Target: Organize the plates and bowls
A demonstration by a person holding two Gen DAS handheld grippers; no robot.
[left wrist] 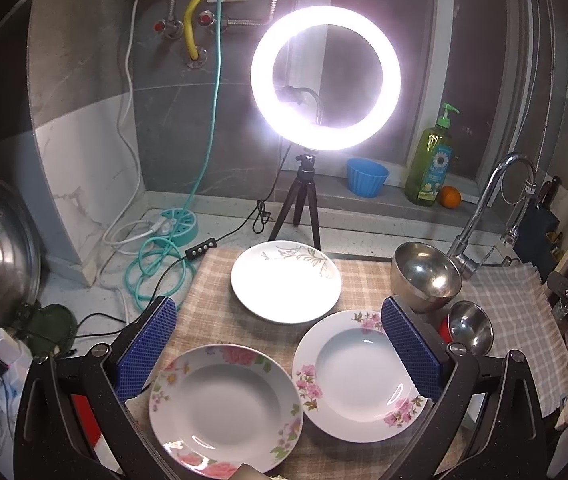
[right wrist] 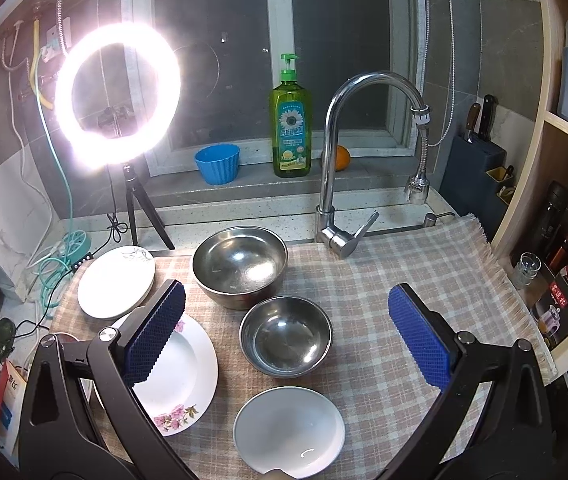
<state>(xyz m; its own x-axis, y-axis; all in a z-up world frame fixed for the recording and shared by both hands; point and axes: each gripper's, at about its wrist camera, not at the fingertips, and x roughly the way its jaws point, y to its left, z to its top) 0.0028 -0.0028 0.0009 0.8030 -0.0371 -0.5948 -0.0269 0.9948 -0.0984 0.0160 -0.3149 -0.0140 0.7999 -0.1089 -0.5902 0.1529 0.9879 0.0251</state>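
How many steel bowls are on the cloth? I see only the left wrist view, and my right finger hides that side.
Observer: Two, a large steel bowl and a small steel bowl in front of it.
Operator: Is any dish nearer than the small one?
Observer: Yes, a plain white bowl lies near the bottom edge of the right wrist view.
Operator: Is the right gripper holding something?
Observer: No, the right gripper is open, above the cloth.
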